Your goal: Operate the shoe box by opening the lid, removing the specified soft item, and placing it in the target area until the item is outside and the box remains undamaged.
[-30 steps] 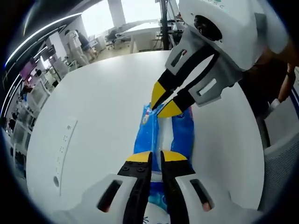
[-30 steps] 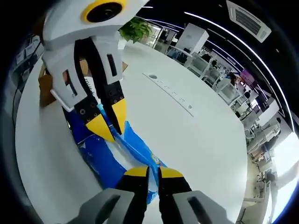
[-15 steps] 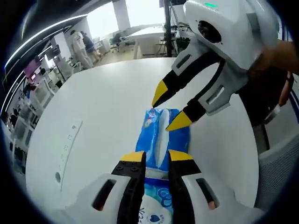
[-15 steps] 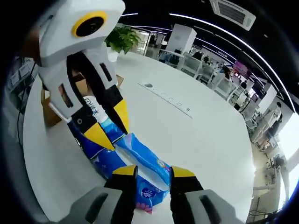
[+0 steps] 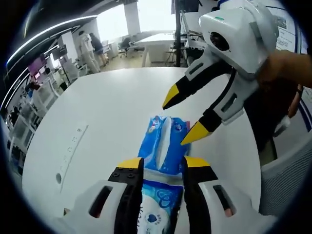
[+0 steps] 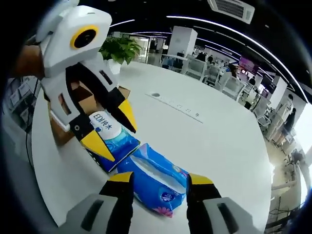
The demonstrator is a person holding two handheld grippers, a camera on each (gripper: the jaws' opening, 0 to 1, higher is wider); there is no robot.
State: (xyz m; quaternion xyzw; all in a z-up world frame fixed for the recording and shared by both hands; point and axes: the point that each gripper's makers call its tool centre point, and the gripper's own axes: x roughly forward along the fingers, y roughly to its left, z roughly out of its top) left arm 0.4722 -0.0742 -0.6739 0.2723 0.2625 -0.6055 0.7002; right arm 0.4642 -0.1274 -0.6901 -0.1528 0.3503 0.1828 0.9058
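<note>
A blue soft tissue pack (image 5: 163, 144) lies flat on the white table (image 5: 107, 112), just ahead of my left gripper (image 5: 163, 163), which is open. A paler pack with a heart logo (image 5: 158, 204) sits low between its jaws. My right gripper (image 5: 183, 115) reaches in from the upper right, open, its tips just above the blue pack's far end. In the right gripper view the blue pack (image 6: 156, 176) lies between the open right gripper (image 6: 161, 179) tips. The left gripper (image 6: 113, 129) straddles the paler pack (image 6: 109, 139) lettered EDI. The brown shoe box (image 6: 83, 95) stands behind it.
A flush power strip (image 6: 178, 105) runs across the table (image 6: 209, 131) beyond the packs. A potted plant (image 6: 119, 48) stands at the far edge behind the box. A person's hand (image 5: 287, 63) holds the right gripper. Office desks and people fill the background.
Both grippers have opened and let go of the blue pack, which now lies flat on the table. Both have drawn back a little, and the paler pack has come into view.
</note>
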